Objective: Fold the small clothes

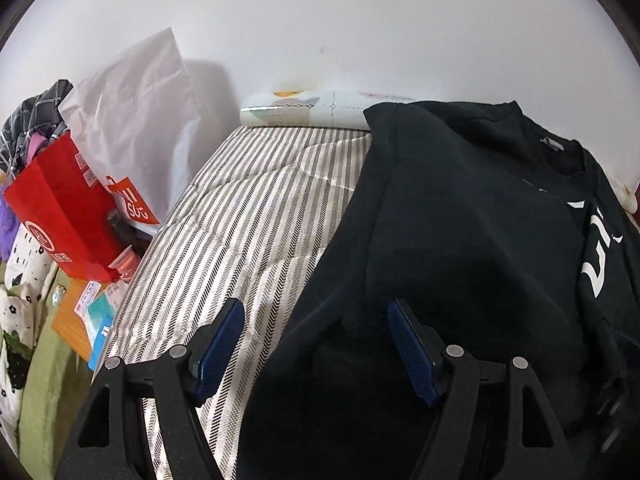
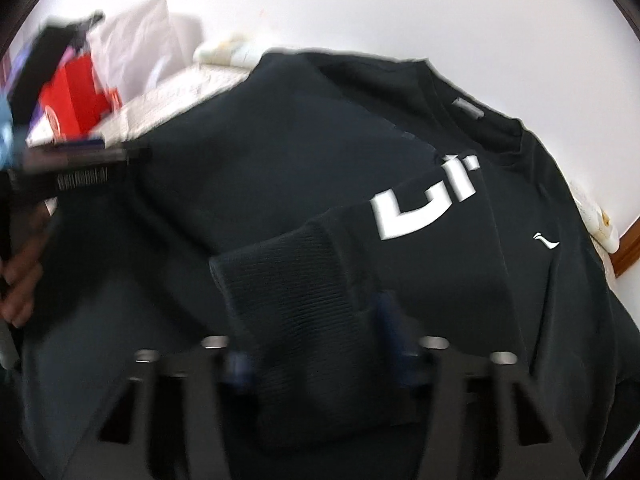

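Sweatshirt (image 1: pixel 460 220), black, lies spread on the bed (image 1: pixel 256 216) with its striped cover, collar toward the wall at 12 o'clock, white lettering on the chest.

From my left wrist view, the left gripper (image 1: pixel 316 344) is released: blue pads stand apart. The left pad is over bare striped cover, the right pad over dark fabric, and the sweatshirt's edge runs between them without being pinched. I see no contact from either pad.

From my right wrist view, the picture is blurred. The right gripper (image 2: pixel 316 344) sits at 6 o'clock with the ribbed cuff (image 2: pixel 288 280) of a sleeve lying between its fingers, the sleeve folded across the chest toward 1 o'clock. Pads look apart on both sides of the cuff; I can't tell if they press on it.

At 9 o'clock in that view, a hand (image 2: pixel 20 280) holds the other tool, smeared by motion.

Clutter at 9 to 10 o'clock of the left view: red paper bag (image 1: pixel 60 216), white plastic bag (image 1: pixel 136 112) behind it against the wall, checked dark cloth (image 1: pixel 32 120) at the far edge. Pale folded bedding (image 1: pixel 304 110) sits at the head of the bed at 12 o'clock, touching the sweatshirt's shoulder.
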### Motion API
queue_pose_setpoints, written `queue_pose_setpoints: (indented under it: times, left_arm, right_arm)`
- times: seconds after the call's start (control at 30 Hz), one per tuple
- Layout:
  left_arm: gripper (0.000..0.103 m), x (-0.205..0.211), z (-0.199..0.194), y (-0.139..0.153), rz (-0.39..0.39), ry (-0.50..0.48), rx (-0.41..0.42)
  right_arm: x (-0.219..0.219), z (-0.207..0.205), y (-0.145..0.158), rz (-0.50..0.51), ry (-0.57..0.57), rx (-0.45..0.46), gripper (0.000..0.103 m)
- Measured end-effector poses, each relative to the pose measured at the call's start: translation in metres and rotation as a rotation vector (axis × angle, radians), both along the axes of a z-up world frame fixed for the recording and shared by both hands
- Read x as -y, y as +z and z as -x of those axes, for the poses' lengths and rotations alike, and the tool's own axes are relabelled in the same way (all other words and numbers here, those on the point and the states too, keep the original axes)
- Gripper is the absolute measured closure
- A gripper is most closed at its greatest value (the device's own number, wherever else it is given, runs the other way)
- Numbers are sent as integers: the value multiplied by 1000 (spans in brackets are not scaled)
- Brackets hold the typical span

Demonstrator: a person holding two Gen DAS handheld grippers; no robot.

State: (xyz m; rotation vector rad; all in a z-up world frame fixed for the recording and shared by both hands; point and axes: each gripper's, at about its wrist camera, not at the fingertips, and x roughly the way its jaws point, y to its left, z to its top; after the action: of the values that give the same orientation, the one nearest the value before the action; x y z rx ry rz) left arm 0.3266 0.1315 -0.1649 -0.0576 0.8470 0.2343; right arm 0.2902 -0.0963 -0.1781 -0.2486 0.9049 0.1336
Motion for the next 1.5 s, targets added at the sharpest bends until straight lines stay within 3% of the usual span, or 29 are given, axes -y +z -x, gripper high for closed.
queue_pose_setpoints:
  times: [0.1, 0.27, 0.4, 0.5, 0.57, 0.7, 0.77, 0.93, 1.07, 1.17, 1.3, 1.43, 1.5]
  left_arm:
    - [31, 4, 0, 1, 12, -1, 2]
    - [29, -1, -2, -3, 54, 10, -12]
    - [28, -2, -2, -4, 61, 13, -14]
    - [28, -2, -2, -4, 64, 16, -13]
    - [28, -2, -2, -3, 65, 16, -10]
    - [28, -2, 1, -1, 66, 14, 7]
    - [28, -1, 2, 0, 62, 14, 15]
    - [28, -2, 1, 0, 64, 14, 11]
    - [28, -4, 1, -1, 78, 11, 5]
    - [28, -4, 2, -1, 88, 9, 5]
    - [28, -3, 3, -1, 86, -5, 6]
    - [28, 0, 5, 2, 78, -31, 1]
    - [28, 4, 10, 7, 69, -57, 5]
  right_arm:
    - [36, 8, 28, -76, -32, 58, 87]
    - [131, 19, 67, -140, -236, 161, 88]
    - [217, 24, 61, -148, -458, 131, 87]
    - [253, 26, 48, -119, -567, 78, 87]
    - [257, 28, 46, -96, -586, 68, 86]
    - [235, 30, 48, -59, -524, 126, 62]
    - [229, 23, 42, -43, -488, 135, 62]
    - [230, 6, 3, 24, -502, 16, 62]
    - [234, 16, 9, 22, -518, 9, 61]
    - [236, 43, 31, 10, -510, 38, 53]
    - [255, 96, 53, 50, -570, 117, 29]
    - [293, 156, 61, 98, -659, 147, 15]
    - [317, 187, 56, 122, -713, 129, 15]
